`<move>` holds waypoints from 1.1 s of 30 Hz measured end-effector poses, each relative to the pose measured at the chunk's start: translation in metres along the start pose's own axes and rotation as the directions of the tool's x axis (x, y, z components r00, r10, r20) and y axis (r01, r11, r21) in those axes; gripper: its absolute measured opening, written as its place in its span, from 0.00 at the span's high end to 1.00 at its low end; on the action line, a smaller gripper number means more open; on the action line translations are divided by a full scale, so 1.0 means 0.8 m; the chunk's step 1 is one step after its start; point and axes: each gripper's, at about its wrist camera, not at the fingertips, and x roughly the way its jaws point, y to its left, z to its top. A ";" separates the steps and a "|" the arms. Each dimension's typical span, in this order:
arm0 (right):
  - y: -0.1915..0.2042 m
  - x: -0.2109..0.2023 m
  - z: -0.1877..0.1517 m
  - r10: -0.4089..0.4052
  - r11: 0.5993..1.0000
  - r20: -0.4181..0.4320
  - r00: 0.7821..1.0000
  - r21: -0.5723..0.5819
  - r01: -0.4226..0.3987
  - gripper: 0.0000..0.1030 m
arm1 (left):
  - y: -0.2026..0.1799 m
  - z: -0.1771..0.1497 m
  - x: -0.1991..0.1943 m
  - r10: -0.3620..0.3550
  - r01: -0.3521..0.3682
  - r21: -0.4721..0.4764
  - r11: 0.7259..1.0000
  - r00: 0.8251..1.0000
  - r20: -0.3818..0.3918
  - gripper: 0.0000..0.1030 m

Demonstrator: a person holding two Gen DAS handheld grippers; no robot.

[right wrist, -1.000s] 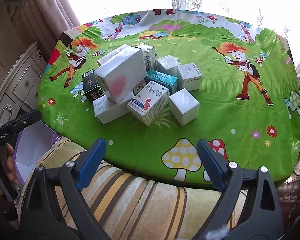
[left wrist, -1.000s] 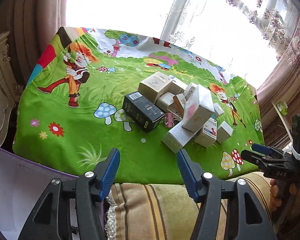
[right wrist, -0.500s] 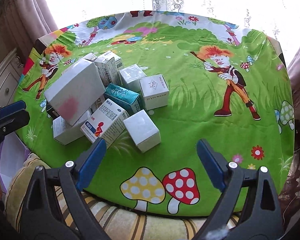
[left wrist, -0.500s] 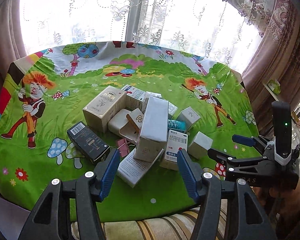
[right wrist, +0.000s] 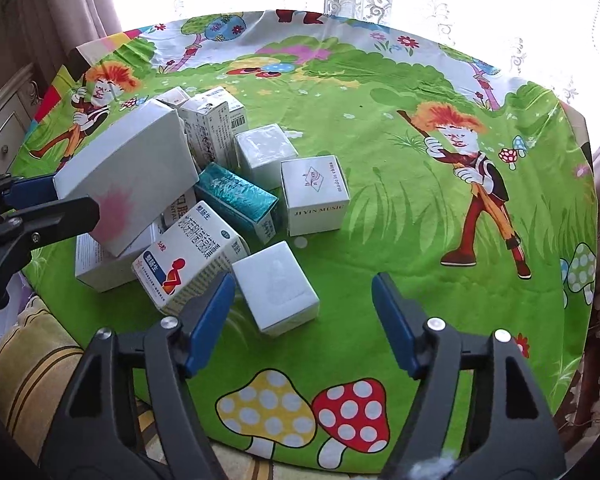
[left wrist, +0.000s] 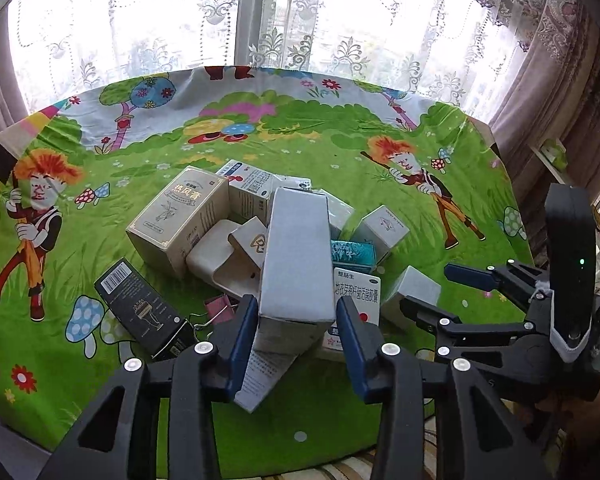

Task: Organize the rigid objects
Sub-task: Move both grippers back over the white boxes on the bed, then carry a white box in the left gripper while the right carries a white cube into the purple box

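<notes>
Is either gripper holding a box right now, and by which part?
Neither clearly: the left gripper straddles the big white box's near end, contact unclear; the right gripper is open, empty.

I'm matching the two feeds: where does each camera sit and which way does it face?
Left wrist: on the left gripper, facing the window over the box pile; its fingers flank the tall white box; right gripper visible at right.
Right wrist: on the right gripper, facing the small white box.
Shared: tall white box.

A lived-in room of a home: lace curtains (left wrist: 284,20) and heavy patterned drapes (left wrist: 572,52) frame a bright window behind a table under a cartoon tablecloth (right wrist: 380,128), with a carved cream cabinet (right wrist: 4,128) off its left edge and striped upholstery (right wrist: 32,364) at its near edge.
</notes>
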 end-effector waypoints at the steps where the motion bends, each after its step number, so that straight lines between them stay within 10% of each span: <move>1: 0.000 0.002 -0.001 0.007 1.000 -0.008 1.000 0.000 -0.007 0.45 | 0.000 0.000 0.000 -0.001 0.001 0.001 1.000 1.000 0.004 0.62; 4: -0.001 0.004 -0.003 0.019 1.000 -0.012 1.000 0.001 -0.019 0.59 | 0.002 0.000 -0.001 -0.005 0.005 -0.009 1.000 1.000 0.008 0.63; 33: 0.049 -0.104 -0.034 0.198 0.979 0.072 0.977 0.034 -0.201 0.60 | 0.086 -0.093 -0.137 -0.023 0.062 -0.270 0.961 0.989 0.146 0.66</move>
